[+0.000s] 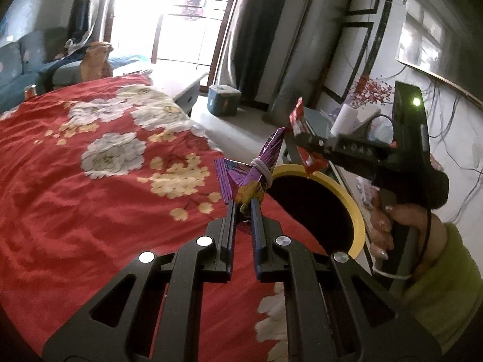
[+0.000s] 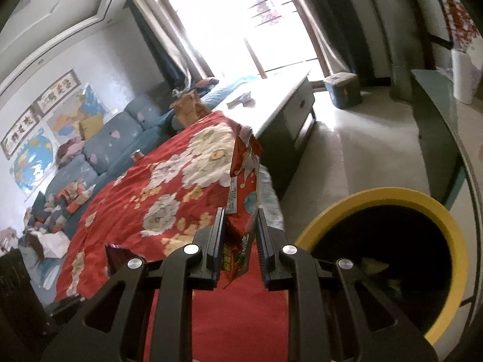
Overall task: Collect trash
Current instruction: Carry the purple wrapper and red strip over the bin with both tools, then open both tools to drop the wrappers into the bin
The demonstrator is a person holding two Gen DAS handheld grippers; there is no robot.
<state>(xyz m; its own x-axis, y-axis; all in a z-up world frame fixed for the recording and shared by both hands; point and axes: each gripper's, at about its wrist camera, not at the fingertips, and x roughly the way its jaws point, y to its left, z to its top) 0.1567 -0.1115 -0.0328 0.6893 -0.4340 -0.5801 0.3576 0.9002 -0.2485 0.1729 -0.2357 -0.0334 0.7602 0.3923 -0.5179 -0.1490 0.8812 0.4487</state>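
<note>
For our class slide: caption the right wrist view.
Right gripper holds a red snack bag beside the yellow-rimmed black bin.

Left gripper (image 1: pixel 243 203) clamps purple wrapper (image 1: pixel 241 178) beside yellow-rimmed bin (image 1: pixel 357 211).

Purple wrapper (image 1: pixel 256 170): glossy crinkled foil-like film, bound by a pale rubber band (image 1: pixel 262 167). Red snack bag (image 2: pixel 243 199): shiny printed plastic film. Both grippers: matt black plastic, bright metal pins. Red floral cloth (image 1: pixel 99 187): soft woven fabric, slight sheen. Bin (image 2: pixel 389 194): smooth yellow plastic rim.
</note>
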